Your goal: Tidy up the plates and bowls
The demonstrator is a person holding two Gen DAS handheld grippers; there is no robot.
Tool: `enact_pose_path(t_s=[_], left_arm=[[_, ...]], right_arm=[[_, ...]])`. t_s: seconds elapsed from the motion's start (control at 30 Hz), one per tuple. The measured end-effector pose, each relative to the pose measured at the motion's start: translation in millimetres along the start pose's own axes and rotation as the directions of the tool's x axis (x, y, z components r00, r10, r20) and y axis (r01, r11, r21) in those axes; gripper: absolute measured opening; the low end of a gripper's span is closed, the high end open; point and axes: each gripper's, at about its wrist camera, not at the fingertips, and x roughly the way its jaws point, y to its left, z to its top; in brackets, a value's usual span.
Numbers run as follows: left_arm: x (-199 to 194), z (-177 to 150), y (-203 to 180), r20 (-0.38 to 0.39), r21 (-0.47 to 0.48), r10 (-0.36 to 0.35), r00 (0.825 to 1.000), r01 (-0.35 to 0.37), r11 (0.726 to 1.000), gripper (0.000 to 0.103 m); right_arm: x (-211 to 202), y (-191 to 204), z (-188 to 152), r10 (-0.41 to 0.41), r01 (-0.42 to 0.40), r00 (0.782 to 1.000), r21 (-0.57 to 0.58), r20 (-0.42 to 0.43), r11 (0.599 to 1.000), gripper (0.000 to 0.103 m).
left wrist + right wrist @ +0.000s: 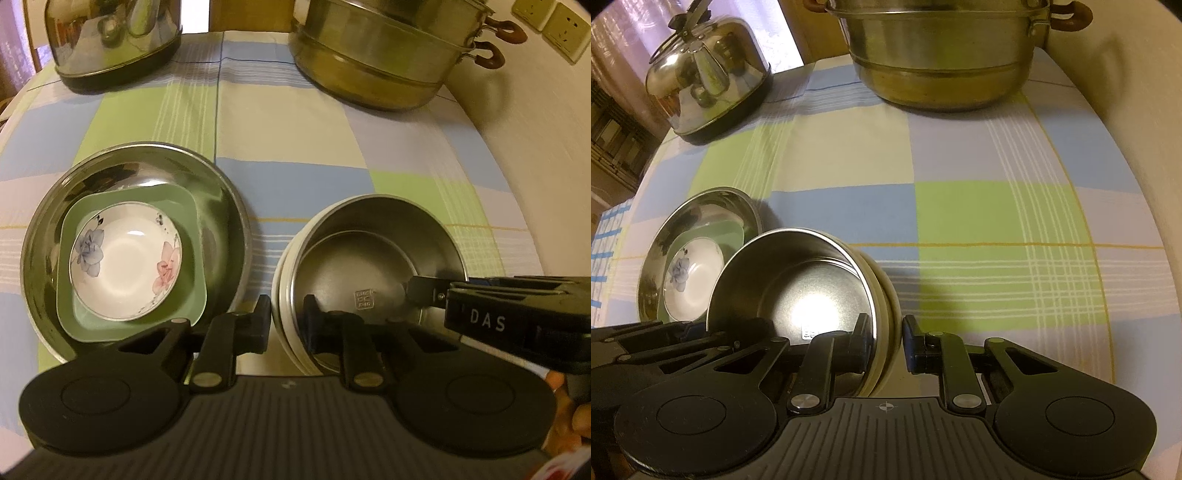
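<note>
A steel bowl sits nested inside cream bowls on the checked cloth. My left gripper is shut on the stack's left rim, one finger outside and one inside. My right gripper is shut on the opposite rim in the same way. Left of the stack lies a wide steel basin. It holds a green square dish, and a small floral bowl rests in that dish. Whether the gripped stack rests on the cloth I cannot tell.
A shiny kettle stands at the back left and a tiered steamer pot at the back right. A pale wall borders the table's right side. A person's hand holds the right gripper.
</note>
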Motion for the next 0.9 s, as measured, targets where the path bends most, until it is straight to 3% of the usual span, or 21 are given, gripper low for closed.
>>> enact_pose_path(t_s=[0.37,0.9], left_arm=[[-5,-1,1,-0.020,0.048,-0.035,0.999,0.036,0.998,0.019],[-45,9,17,0.047,0.029,-0.050,0.998,0.049,0.998,0.019]], right_arm=[[-4,1,-3,-0.019,0.019,1.000,0.003,-0.002,1.000,0.015],[-34,25,7,-0.014,0.015,1.000,-0.006,0.022,1.000,0.015]])
